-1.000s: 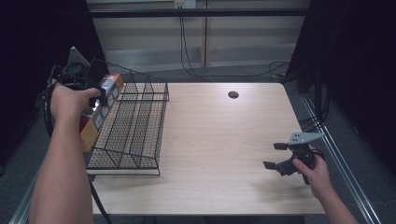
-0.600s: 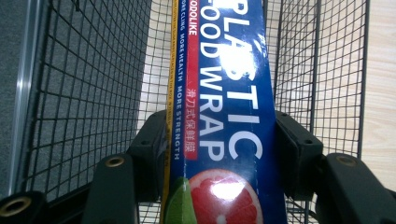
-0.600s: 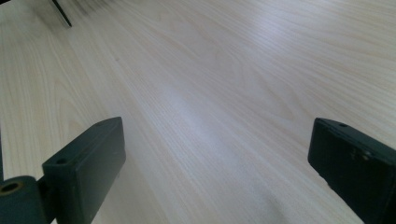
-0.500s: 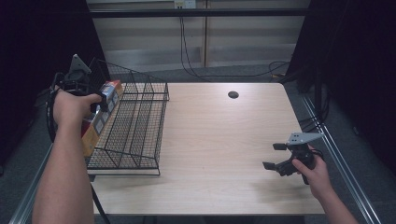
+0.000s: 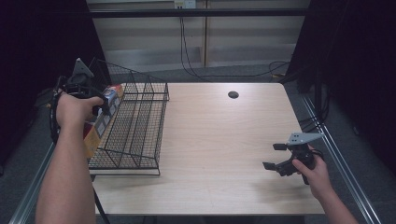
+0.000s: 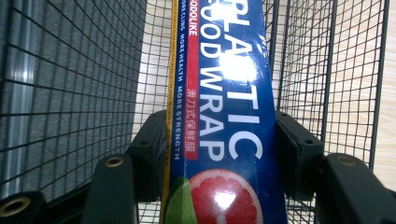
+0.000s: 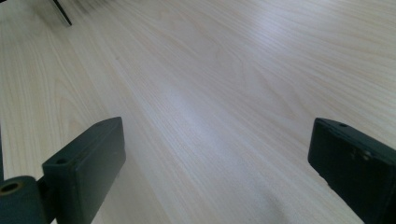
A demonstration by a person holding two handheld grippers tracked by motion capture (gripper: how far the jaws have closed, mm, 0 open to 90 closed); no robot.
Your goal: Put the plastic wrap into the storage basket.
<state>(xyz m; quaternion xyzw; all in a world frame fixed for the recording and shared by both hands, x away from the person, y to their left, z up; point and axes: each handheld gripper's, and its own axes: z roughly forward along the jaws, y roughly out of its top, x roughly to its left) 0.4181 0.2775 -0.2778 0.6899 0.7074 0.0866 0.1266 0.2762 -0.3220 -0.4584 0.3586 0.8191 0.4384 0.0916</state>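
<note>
A long blue box of plastic food wrap, with a grapefruit picture near its end, is clamped between my left gripper's two black jaws. In the high view that box slants down along the left side of a black wire rack, and my left gripper grips it near its upper end. The rack's mesh shows on both sides of the box. My right gripper hovers low over the table's front right, open. Bare wood lies between its jaws.
The light wooden table has a round cable hole at the back. The rack stands at the table's left edge. Cables lie on the floor behind the table.
My left hand and the box have sunk slightly beside the rack. The right hand has kept still.
</note>
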